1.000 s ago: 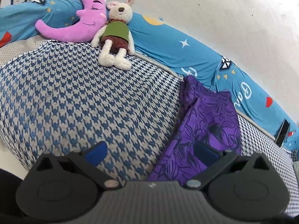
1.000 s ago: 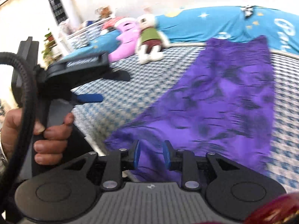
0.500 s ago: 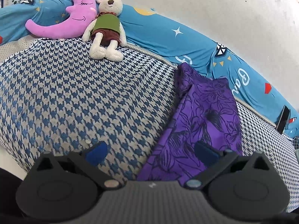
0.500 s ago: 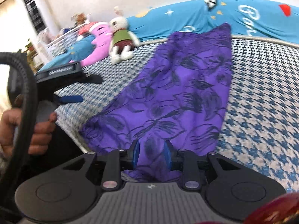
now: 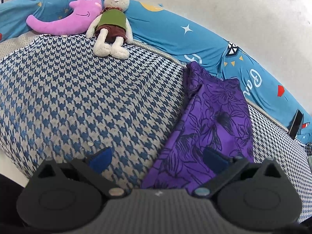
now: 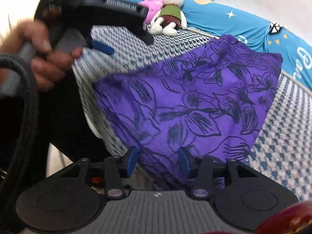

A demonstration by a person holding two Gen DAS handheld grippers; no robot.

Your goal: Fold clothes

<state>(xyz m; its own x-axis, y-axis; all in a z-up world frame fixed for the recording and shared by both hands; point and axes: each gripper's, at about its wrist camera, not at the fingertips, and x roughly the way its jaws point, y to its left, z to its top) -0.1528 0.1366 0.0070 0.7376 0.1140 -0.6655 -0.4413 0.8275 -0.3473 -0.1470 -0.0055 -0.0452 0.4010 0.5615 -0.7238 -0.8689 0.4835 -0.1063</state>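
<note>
Left gripper (image 5: 157, 156): jaws spread wide, holding nothing. Its left blue pad is over the houndstooth cover, its right pad over the near end of the purple cloth. In the right wrist view a hand (image 6: 42, 58) grips its handle above the near left part of the bed.

Right gripper (image 6: 157, 160): jaws parted, nothing clamped between the blue pads. The near edge of the cloth lies between and just behind them; whether a pad touches the fabric, I cannot tell.

Purple cloth (image 6: 195, 101): a purple garment with dark flower print, spread flat on the bed cover (image 5: 78, 97). It runs from the near edge of the bed to the far edge, where its top end touches the blue bedding (image 5: 171, 33). The far left corner is a little crumpled.

Toys: a pink moon plush (image 5: 64, 19) and a rabbit plush (image 5: 112, 23) lie side by side, touching, at the far left edge of the bed, well apart from the cloth.

Far right edge: a dark flat object (image 5: 296, 124) leans against the blue bedding.
</note>
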